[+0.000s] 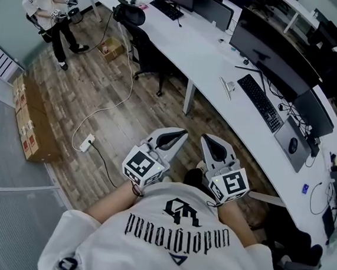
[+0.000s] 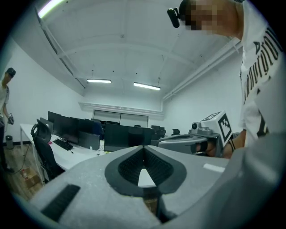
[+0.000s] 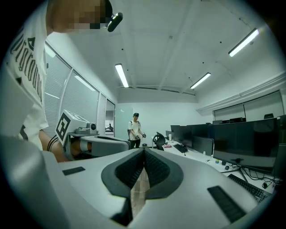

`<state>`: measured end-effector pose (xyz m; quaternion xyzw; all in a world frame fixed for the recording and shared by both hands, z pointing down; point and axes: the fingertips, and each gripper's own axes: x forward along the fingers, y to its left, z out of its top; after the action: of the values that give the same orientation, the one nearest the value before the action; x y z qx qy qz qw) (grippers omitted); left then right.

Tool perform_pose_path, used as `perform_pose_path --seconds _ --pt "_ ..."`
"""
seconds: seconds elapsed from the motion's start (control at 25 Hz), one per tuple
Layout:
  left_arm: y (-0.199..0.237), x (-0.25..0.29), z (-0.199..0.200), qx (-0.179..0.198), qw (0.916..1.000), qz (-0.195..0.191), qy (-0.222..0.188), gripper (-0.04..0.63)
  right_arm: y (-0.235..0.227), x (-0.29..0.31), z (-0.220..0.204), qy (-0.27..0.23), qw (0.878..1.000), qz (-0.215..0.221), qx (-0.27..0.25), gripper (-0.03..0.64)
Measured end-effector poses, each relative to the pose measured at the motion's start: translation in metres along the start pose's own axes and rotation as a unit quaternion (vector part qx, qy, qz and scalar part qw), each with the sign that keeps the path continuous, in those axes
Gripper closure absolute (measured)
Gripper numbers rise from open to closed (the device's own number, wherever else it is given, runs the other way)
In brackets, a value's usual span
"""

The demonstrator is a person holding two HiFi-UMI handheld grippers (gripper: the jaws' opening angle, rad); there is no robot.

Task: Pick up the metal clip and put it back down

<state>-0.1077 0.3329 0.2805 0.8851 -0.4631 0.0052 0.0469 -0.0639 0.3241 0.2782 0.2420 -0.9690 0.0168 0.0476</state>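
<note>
Not started: no metal clip visible.
My left gripper (image 2: 144, 147), right gripper (image 3: 144, 149): jaws pressed together, empty; must find it.

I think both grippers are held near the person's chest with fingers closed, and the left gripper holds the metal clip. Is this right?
Not quite: the left gripper holds nothing. The left gripper view shows its fingers meeting at the tips, with nothing between them. The rest stands: it and the right gripper are shut, near the chest.
</note>
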Motion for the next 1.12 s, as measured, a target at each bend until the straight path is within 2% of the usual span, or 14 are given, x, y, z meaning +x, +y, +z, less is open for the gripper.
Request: perform_pose_path --seconds 0.24,0.52,1.12 --pt "0.022 0.022 0.001 -0.004 1.0000 0.006 0.002 0.583 -0.027 0.017 -0.002 -0.001 1.000 0.001 0.007 0.604" --pt "0.043 0.070 0.001 -0.006 0.9999 0.009 0.006 0.583 -0.078 0.032 -0.003 0.000 1.000 0.004 0.014 0.604" --pt "0.074 0.228 0.011 -0.016 0.9996 0.022 0.011 0.583 -0.242 0.037 -0.005 0.016 1.000 0.007 0.025 0.604"
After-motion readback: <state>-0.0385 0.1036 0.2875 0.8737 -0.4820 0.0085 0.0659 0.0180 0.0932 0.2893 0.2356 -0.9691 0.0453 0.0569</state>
